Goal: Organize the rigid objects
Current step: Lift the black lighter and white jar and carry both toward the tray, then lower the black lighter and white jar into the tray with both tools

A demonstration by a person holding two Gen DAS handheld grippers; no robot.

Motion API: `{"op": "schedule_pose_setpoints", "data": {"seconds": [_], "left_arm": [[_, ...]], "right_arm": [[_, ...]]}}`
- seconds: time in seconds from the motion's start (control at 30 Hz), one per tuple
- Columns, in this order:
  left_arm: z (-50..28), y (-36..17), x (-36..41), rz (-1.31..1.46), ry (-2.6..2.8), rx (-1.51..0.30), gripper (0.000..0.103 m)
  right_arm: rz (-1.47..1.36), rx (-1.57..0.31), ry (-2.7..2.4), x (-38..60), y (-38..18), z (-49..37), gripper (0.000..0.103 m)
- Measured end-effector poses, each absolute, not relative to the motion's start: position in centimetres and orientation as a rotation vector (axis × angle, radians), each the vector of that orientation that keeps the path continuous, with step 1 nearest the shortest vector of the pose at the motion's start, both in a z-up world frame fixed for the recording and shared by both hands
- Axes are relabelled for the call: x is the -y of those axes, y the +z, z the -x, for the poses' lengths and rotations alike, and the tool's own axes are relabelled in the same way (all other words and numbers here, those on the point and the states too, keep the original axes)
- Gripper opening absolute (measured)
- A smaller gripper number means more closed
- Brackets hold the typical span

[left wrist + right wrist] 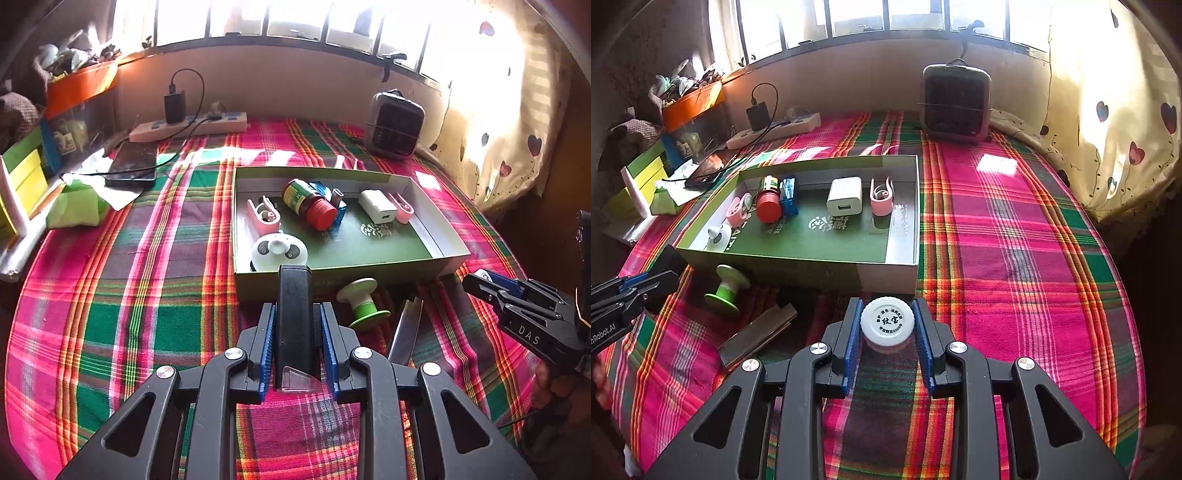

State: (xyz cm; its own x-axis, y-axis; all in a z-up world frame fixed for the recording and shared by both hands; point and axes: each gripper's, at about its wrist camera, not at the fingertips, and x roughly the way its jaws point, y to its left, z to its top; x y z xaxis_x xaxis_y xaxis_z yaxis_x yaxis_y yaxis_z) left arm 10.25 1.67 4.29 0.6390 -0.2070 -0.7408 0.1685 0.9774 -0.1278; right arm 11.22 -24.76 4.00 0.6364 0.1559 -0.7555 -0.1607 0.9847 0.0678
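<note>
My left gripper (294, 314) is shut on a black rectangular case (294, 317), held just before the near wall of the green box (332, 278). My right gripper (887, 325) is shut on a small white-capped jar (887, 320), near the box's (886, 273) front right corner. The box holds a red-capped bottle (310, 205), a white charger (376, 206), two pink clips (263, 218), a blue item (339, 214) and a panda-faced white object (279, 253). A green-and-white spool (364, 304) and a metal bar (404, 334) lie on the cloth in front of the box.
A plaid cloth (1015, 258) covers the table. A small heater (956, 103) stands at the back. A power strip (188, 127) with a charger, a phone (133, 166) and green boxes (22, 173) sit at the left. A curtain (1108, 129) hangs at the right.
</note>
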Motion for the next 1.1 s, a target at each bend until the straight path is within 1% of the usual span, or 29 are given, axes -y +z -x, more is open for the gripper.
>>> {"op": "schedule_pose_setpoints", "data": {"seconds": [0.53, 1.1], "left_arm": [[-11.1, 6.3, -1.4, 0.046, -0.237, -0.804, 0.022], [-14.5, 7.0, 0.2, 0.038, -0.293, -0.816, 0.022]], "right_arm": [[0.037, -0.824, 0.217, 23.5, 6.1, -12.2, 0.029], [0.061, -0.806, 0.248, 22.0, 7.4, -15.4, 0.029]]}}
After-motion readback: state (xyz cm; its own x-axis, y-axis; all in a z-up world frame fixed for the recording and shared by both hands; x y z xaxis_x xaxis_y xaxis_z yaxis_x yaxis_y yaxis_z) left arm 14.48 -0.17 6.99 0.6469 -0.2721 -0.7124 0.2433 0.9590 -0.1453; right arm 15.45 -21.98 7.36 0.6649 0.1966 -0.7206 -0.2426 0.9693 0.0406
